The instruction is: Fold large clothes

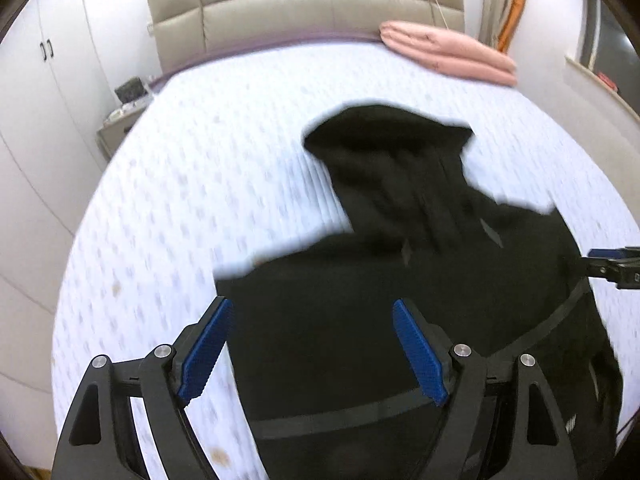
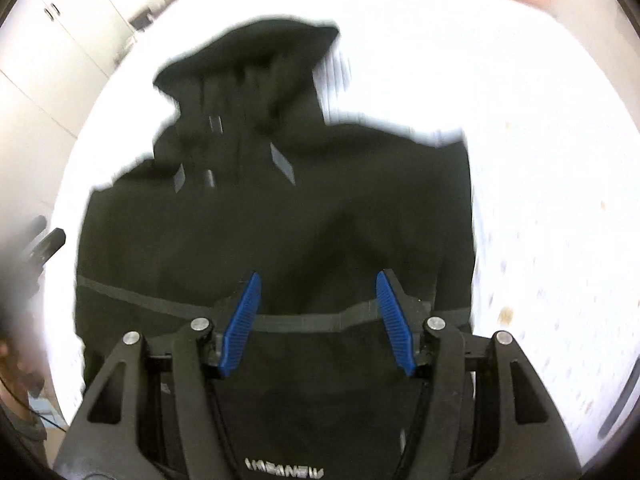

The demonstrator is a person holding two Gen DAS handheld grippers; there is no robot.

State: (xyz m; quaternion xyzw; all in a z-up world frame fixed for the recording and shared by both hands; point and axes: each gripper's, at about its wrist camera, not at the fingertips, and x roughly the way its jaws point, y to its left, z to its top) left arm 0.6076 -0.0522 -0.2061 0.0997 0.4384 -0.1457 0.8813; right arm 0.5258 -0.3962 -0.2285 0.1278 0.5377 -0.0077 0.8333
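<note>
We are holding our left claw (image 1: 312,344) wide open above the near left edge of the large black hooded garment (image 1: 400,280), which is lying spread flat on the bed's white patterned mattress cover (image 1: 200,184) with its hood pointing toward the beige padded headboard (image 1: 304,8). Our right claw (image 2: 318,320) is also standing open, nothing between its blue ribbed pads (image 2: 240,324), hovering over the garment's lower half. A folded pink blanket (image 1: 448,54) is resting near the headboard, well apart from the garment.
</note>
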